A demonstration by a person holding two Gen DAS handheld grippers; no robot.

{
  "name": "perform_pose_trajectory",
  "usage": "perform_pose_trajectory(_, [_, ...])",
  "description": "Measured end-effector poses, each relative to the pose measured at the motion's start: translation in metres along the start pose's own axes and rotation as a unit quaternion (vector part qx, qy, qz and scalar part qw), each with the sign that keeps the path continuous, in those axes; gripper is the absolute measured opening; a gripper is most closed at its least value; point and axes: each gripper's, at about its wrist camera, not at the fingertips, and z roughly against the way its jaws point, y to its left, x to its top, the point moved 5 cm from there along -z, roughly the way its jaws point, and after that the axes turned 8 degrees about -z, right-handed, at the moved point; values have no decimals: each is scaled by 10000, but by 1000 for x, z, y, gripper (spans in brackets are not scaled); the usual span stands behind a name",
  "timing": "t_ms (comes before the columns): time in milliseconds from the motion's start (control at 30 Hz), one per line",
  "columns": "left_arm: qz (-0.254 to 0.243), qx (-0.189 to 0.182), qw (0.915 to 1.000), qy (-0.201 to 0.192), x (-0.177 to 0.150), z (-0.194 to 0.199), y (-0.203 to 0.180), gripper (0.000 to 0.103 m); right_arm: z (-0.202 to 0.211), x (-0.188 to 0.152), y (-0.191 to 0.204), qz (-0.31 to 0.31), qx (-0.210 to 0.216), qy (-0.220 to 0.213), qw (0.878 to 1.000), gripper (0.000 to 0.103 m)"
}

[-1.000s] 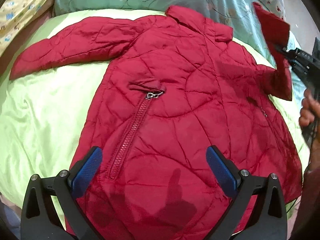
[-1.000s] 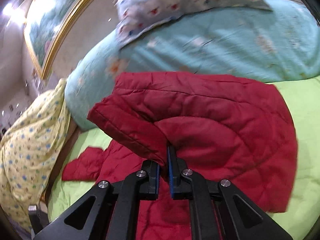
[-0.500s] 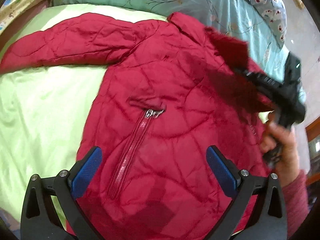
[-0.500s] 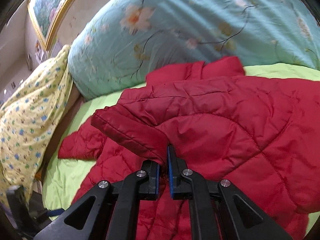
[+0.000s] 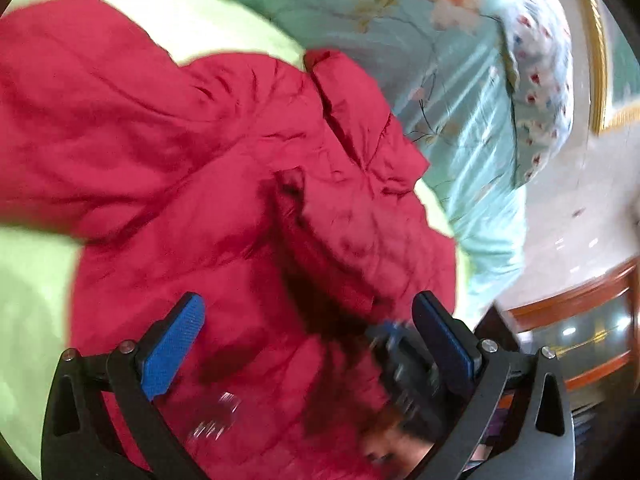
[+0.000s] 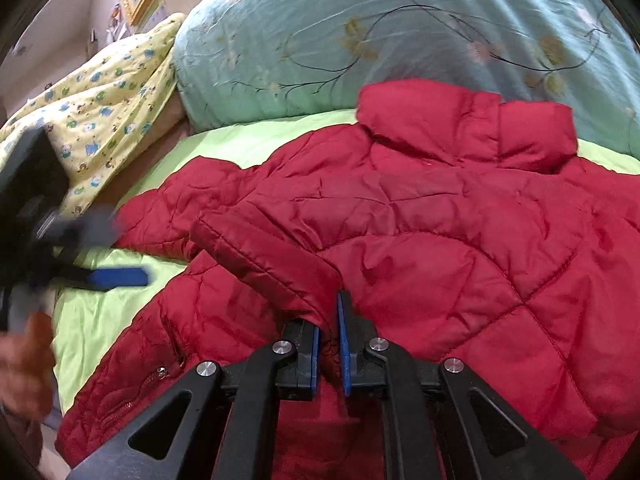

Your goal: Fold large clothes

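A red quilted jacket (image 6: 440, 216) lies on a light green bedsheet (image 6: 248, 140), collar toward the pillows. My right gripper (image 6: 329, 334) is shut on the cuff of the jacket's right sleeve (image 6: 272, 256), which is folded across the jacket's front. My left gripper (image 5: 308, 340) is open and empty, hovering over the jacket (image 5: 192, 152) near the folded sleeve. The right gripper (image 5: 400, 356) shows blurred between the left gripper's fingers. The left gripper (image 6: 116, 276) also appears blurred at the left of the right wrist view.
A teal floral pillow (image 6: 400, 32) lies behind the collar. A yellow patterned blanket (image 6: 104, 100) is heaped at the far left. A white patterned pillow (image 5: 536, 80) and wooden furniture (image 5: 580, 320) are to the right of the bed.
My right gripper carried the sleeve cuff across and down onto the jacket's front. My left gripper swung right and closer to the jacket, staying open.
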Motion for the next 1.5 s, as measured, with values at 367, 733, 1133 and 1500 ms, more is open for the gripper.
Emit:
perform_pose_trajectory(367, [101,-261,9991,314,28,-53,-3,18,-1,-5,-1,-51,91,67,9999,16])
perform_pose_trajectory(733, [-1275,1197,9843,-244,47,-18,-3,15,73,0,-60,-719,-527,-449,9950,32])
perform_pose_trajectory(1133, [-2031,2228,9460,-1194,11,28,-29,46,38,-10,-160,-1813,-1347,-50,9741,40])
perform_pose_trajectory(1500, [-1893,2612,9457,-401,-3,-55,1,46,59,-1,-128,-1468,-1398,-313,9787,42])
